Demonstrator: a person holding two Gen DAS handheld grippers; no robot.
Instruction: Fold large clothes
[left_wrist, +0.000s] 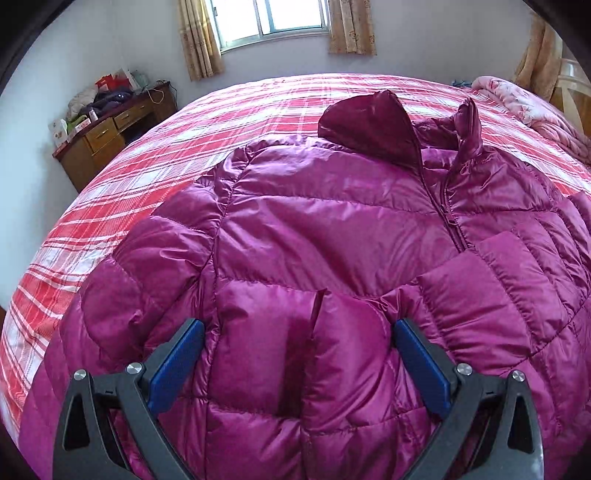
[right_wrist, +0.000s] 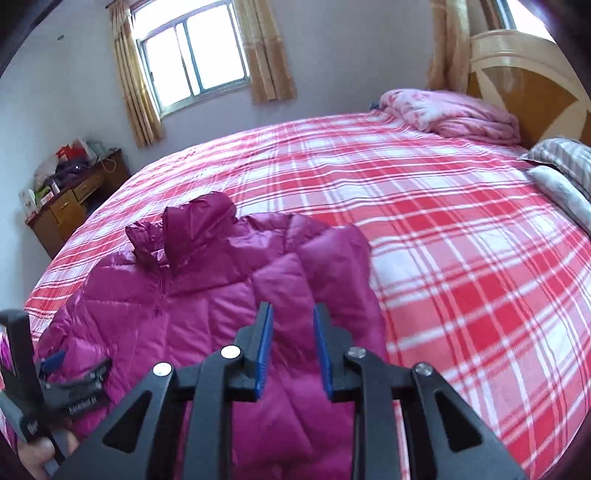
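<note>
Jacket lies front-up on the bed, zipped, toward the bed's near-left corner, hood pointing at the far edge. One sleeve is already folded in across the chest; the other sleeve lies out along the jacket's side, not folded as far as I can see. Hem end is out of frame, so no telling if the body is doubled over; likely not.

Left gripper: jaws spread wide, low over the lower front panel, fabric bulging between them but pads not pressing on it, so released.
Right gripper: jaws narrow with a clear gap, nothing between them, hovering above the folded-in sleeve side.

Judgement: early-to-mid fold. Left to do: second sleeve in, then fold the body, probably hood tucked. Puffy slick fabric will likely spring back open.
</note>
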